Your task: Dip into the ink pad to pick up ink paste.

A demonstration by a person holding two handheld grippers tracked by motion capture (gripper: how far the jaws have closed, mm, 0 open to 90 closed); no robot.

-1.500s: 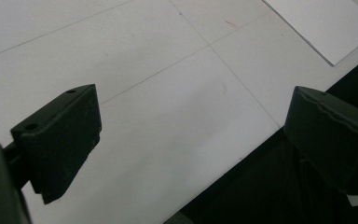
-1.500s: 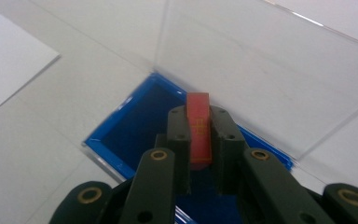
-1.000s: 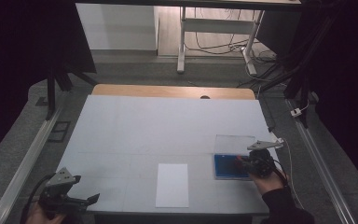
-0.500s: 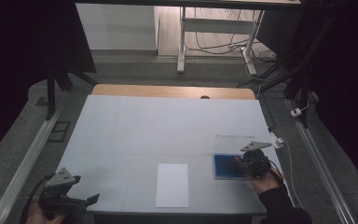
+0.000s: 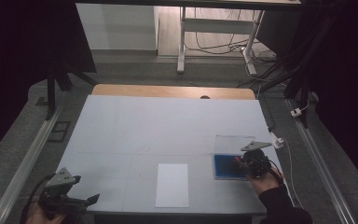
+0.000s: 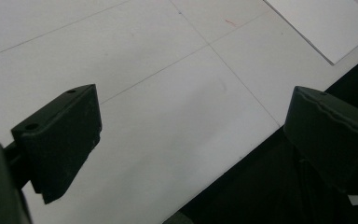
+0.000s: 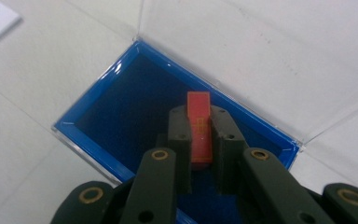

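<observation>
Block, small, orange-red [image 7: 199, 126]: clamped between the jaws of the right hand-held gripper [image 7: 199, 140], held over the blue-lined open case [image 7: 121, 116] with clear lid [image 5: 233, 143], right side of white table [image 5: 168, 126]. Left hand-held gripper [image 6: 191, 135]: jaws wide, empty, at table's near-left edge. Paper sheet [image 5: 172, 185]: near centre.

I can read no text, label, brand or number anywhere here. The small red block [image 7: 199, 126] in my right gripper [image 7: 199, 140] bears faint yellowish markings on its face, but they are too small and blurred to make out.
</observation>
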